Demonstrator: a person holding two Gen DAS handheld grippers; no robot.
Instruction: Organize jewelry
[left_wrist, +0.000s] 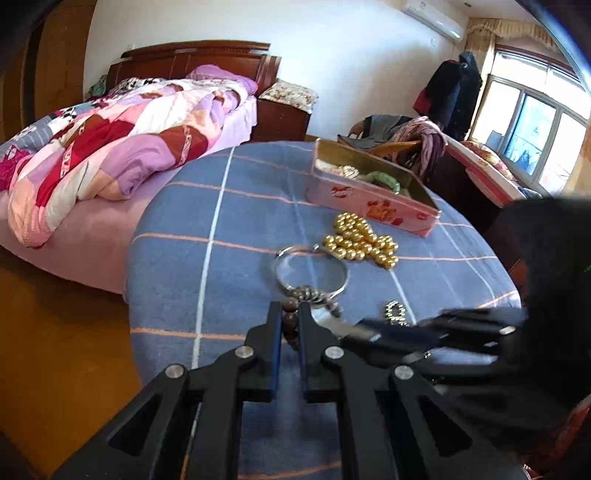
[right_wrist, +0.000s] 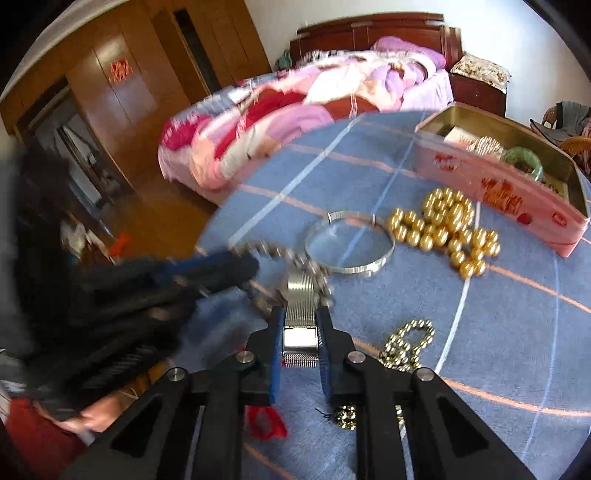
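Observation:
My left gripper (left_wrist: 289, 308) is shut on a dark brown bead bracelet (left_wrist: 308, 295) just above the blue checked cloth (left_wrist: 207, 206). My right gripper (right_wrist: 300, 314) is shut on a silver mesh watch band (right_wrist: 301, 295). The two grippers are close together, the right one crossing the left wrist view (left_wrist: 373, 334) from the right. A silver bangle (right_wrist: 349, 243) lies just beyond both. A gold bead necklace (right_wrist: 443, 227) lies heaped between the bangle and the pink tin box (right_wrist: 498, 192), which holds a green bangle (right_wrist: 524, 158) and other pieces. A thin gold chain (right_wrist: 406, 347) lies at my right.
The round table's edge (left_wrist: 129, 266) drops off on the left toward a wooden floor and a bed (left_wrist: 110, 140) with a pink quilt. A small red item (right_wrist: 267, 424) lies on the cloth under my right gripper. A chair with clothes (left_wrist: 406, 136) stands behind the tin.

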